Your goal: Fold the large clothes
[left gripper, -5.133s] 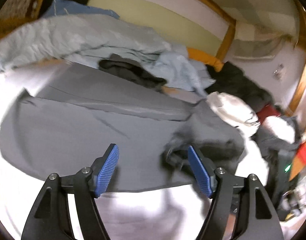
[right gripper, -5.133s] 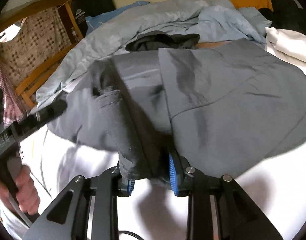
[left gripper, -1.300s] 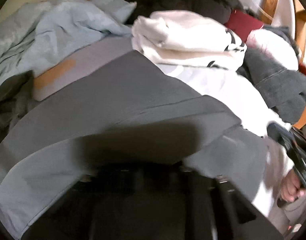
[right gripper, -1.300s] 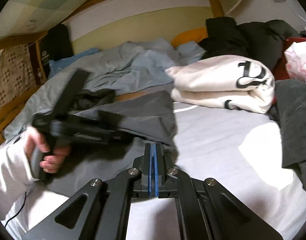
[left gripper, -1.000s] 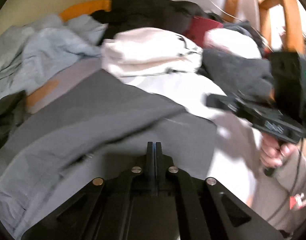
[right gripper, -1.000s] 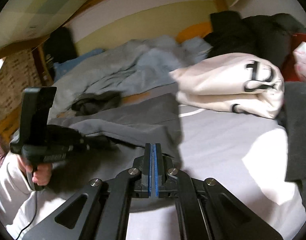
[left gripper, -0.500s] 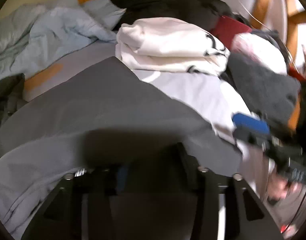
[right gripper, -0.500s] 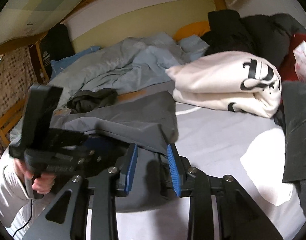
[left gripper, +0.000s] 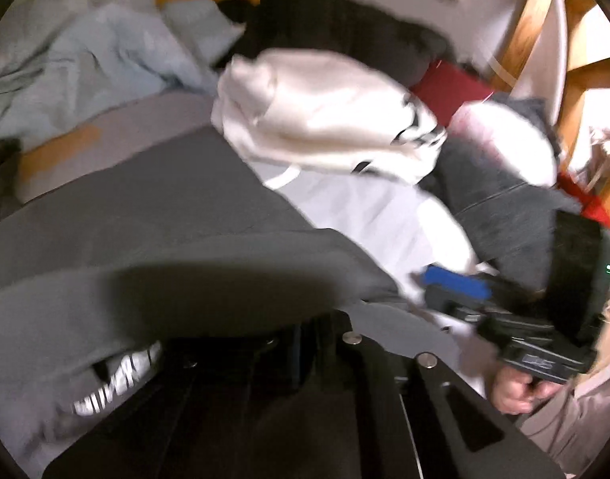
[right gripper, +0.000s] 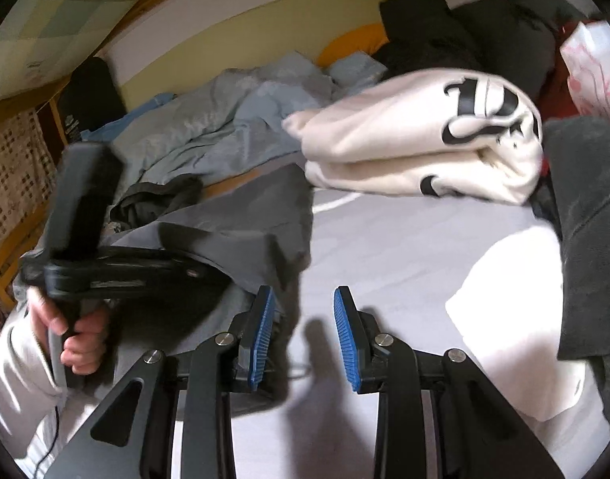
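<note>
The grey garment [right gripper: 241, 215] lay partly folded on the near left of the white bed sheet [right gripper: 404, 239], its upper layer doubled over. The step in hand was judged to be gripping the folded edge for the next fold.

The left gripper [left gripper: 301, 343] sat under a draped flap of the garment. Its jaws had just closed and stood pressed together. Cloth hid the tips, so whether fabric was pinched could not be told.

The right gripper [right gripper: 303, 335] had its 2 blue pads spread, just right of the garment's edge, with only bare sheet between them.

The next move likely called for the right gripper to shift left onto that edge and close.

The folded white sweatshirt [right gripper: 424, 147] lay far right. No container was visible.
</note>
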{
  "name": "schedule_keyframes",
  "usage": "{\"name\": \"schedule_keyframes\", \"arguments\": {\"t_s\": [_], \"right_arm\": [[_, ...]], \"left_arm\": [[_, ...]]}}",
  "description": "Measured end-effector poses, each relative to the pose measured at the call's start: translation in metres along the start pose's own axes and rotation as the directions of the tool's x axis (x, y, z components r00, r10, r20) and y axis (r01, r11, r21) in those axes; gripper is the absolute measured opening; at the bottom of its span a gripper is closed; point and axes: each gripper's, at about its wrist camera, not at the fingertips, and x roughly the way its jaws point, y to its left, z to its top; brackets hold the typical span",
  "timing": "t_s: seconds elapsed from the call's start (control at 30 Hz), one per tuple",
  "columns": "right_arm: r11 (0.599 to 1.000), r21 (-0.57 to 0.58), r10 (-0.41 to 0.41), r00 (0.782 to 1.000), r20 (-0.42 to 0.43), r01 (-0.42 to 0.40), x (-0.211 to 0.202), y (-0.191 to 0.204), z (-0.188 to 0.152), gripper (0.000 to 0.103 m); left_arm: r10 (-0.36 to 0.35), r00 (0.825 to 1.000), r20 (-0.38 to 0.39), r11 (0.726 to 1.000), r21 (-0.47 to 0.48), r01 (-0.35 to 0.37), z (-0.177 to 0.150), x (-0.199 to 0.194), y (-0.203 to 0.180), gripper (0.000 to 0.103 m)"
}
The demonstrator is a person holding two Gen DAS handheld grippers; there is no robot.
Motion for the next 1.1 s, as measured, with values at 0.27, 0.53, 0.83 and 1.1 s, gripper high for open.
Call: {"name": "schedule_keyframes", "arguments": {"t_s": [0.27, 0.53, 0.83, 1.1], "right_arm": [[0.996, -0.056, 0.074, 0.993, 0.092, -0.069, -0.025, 0.02, 0.003, 0.033], [0.993, -0.071, 0.101, 0.984, 0.147, -0.091, -0.036, 0.028, 0.002, 0.033], [0.986, -0.107, 0.135, 0.99, 0.03, -0.131, -0.01, 0.026, 0.056, 0.033], [0.975, -0.158, 0.131, 0.979, -0.156, -0.156, 0.018, 0.087, 0.105, 0.033]], "left_arm": [[0.07, 0.987, 0.143, 0.994, 0.069, -0.081, -0.042, -0.054, -0.047, 0.003], [0.13, 0.926, 0.355, 0.981, 0.089, -0.172, -0.063, -0.091, -0.07, 0.004], [0.151, 0.909, 0.389, 0.974, 0.098, -0.204, -0.047, -0.085, -0.068, 0.004], [0.131, 0.892, 0.432, 0.985, 0.044, -0.166, -0.045, -0.073, -0.06, 0.004]]}}
